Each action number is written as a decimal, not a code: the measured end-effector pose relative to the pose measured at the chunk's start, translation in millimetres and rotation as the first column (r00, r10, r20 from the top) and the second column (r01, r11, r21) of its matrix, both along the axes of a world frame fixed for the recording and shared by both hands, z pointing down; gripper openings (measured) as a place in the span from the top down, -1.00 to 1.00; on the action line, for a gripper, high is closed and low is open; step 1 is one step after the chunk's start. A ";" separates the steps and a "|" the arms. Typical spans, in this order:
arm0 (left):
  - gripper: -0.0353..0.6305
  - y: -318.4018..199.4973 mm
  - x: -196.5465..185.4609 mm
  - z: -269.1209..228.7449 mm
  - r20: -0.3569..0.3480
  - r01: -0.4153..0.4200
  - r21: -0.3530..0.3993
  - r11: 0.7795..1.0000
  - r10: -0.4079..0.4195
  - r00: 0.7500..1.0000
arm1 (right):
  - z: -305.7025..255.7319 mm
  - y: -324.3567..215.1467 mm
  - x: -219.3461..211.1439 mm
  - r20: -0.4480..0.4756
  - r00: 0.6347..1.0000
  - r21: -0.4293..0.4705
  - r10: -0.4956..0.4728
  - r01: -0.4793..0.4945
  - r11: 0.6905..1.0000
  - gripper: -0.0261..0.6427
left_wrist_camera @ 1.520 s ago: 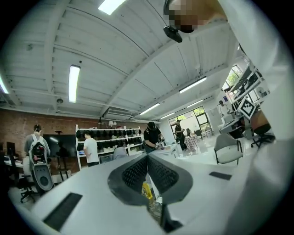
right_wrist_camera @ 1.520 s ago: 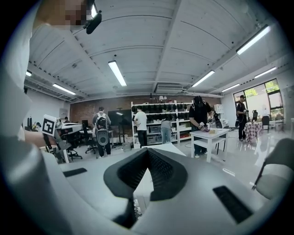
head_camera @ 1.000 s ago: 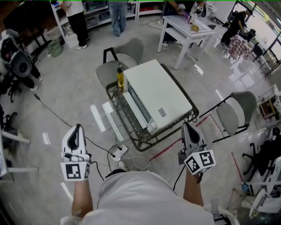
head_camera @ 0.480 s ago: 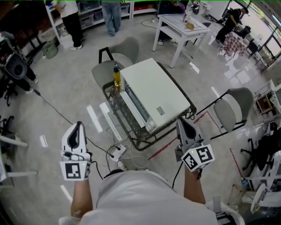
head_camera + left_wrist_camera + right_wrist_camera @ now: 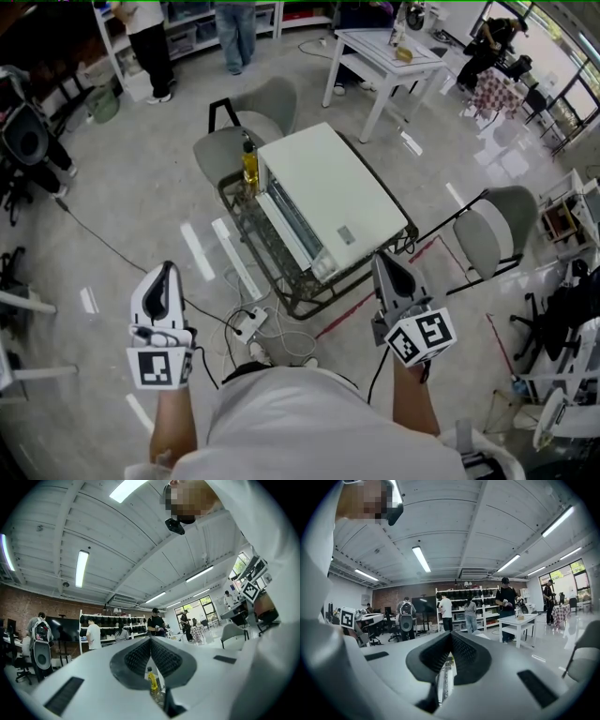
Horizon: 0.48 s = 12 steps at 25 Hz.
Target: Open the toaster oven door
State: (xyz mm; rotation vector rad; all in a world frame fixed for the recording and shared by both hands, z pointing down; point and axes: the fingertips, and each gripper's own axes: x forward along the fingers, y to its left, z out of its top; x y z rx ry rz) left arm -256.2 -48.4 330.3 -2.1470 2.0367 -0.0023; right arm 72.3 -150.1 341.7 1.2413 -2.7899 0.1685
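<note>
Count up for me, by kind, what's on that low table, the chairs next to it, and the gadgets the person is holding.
Toaster oven: 1
Yellow bottle: 1
Low table: 1
Grey chairs: 2, one behind the table, one at the right
Grippers: 2, the left gripper and the right gripper
Total: 7

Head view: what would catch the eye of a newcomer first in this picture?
The large white toaster oven stands out, on a low table in the middle of the floor, with a yellow bottle beside its far left corner. Near the bottom, the left tool and the right tool point toward it, both shut and empty.
</note>
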 end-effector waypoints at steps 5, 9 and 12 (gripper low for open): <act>0.84 1.1 -4.5 5.1 -0.005 -0.015 -0.014 1.000 0.015 1.000 | 0.9 2.9 -8.0 -0.018 1.000 0.018 0.017 -0.017 1.000 0.86; 0.84 0.2 -9.3 6.4 -0.014 -0.034 -0.010 0.999 0.034 0.999 | 0.1 5.1 -14.4 -0.023 0.999 0.023 0.030 -0.030 0.999 0.86; 0.84 -2.5 -14.3 3.4 -0.014 -0.051 0.001 0.999 0.051 0.999 | -3.4 4.6 -18.7 -0.026 0.999 0.035 0.045 -0.044 0.998 0.86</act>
